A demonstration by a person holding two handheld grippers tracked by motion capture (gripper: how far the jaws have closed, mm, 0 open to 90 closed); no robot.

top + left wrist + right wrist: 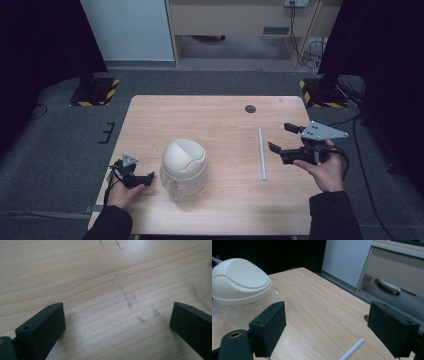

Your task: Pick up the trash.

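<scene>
I see the small cream bin (pixel 184 160), with its domed swing lid and a clear plastic liner bunched around its base, standing on the wooden table (pixel 215 115) a little left of the middle and toward my near edge. My left gripper (pixel 148 177) lies low just beside the bin's left side, its jaws pointing right at the liner, close to it; whether they touch it I cannot tell. In the left gripper view the jaws stand wide apart with only scuffed wood grain between them, the camera tipped steeply down at the tabletop. My left hand (pixel 121 192) rests at the table's near left edge, forearm coming up from below. A thin white stick (pixel 262 153) lies on the table right of the bin, well apart from it and running away from me. My right gripper (pixel 281 138) is just right of the stick, raised above the surface and pointing left, with the wrist turned inward. Its jaws are spread wide and pinch nothing; in the right gripper view the stick's tip (pixel 352 349) shows low between them and the bin (pixel 238 280) sits beyond the left jaw.
</scene>
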